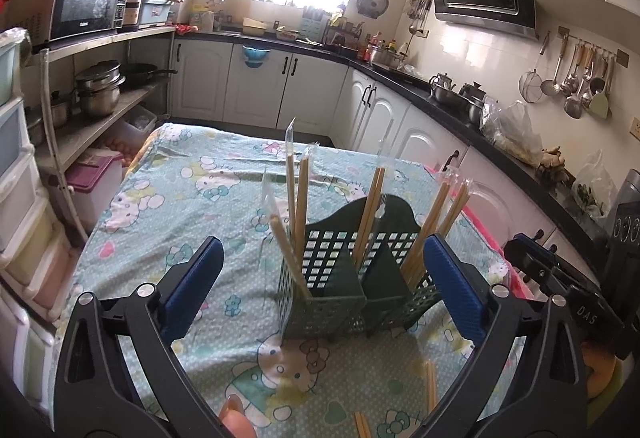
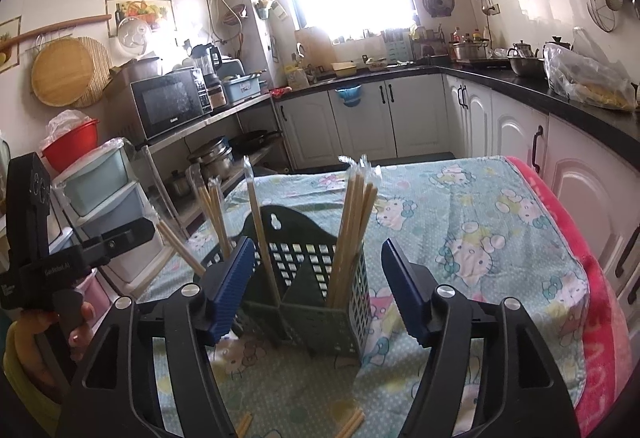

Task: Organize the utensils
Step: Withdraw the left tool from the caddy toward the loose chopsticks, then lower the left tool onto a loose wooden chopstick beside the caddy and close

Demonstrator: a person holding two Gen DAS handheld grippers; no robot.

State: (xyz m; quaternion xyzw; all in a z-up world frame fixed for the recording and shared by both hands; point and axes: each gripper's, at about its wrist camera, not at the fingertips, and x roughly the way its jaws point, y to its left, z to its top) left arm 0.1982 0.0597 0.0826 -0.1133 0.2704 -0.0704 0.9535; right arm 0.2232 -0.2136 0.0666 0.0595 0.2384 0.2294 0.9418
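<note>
A dark green slotted utensil holder (image 1: pixel 344 278) (image 2: pixel 312 278) stands upright on the cartoon-print tablecloth (image 1: pixel 192 198). Several plastic-wrapped wooden chopsticks (image 1: pixel 298 194) (image 2: pixel 352 222) lean in its compartments. My left gripper (image 1: pixel 322 278) is open wide, its blue pads on either side of the holder and short of it. My right gripper (image 2: pixel 320 278) is open too, facing the holder from the other side, with nothing pressed between its pads. Loose chopsticks (image 1: pixel 430 386) (image 2: pixel 352 424) lie on the cloth close under the grippers.
The table's right edge carries a pink blanket (image 2: pixel 600 318), with white cabinets (image 2: pixel 500 142) close behind. Plastic drawers (image 1: pixel 20 198) and a shelf with pots (image 1: pixel 98 88) stand to the left. A person's hand (image 2: pixel 80 326) grips the left tool.
</note>
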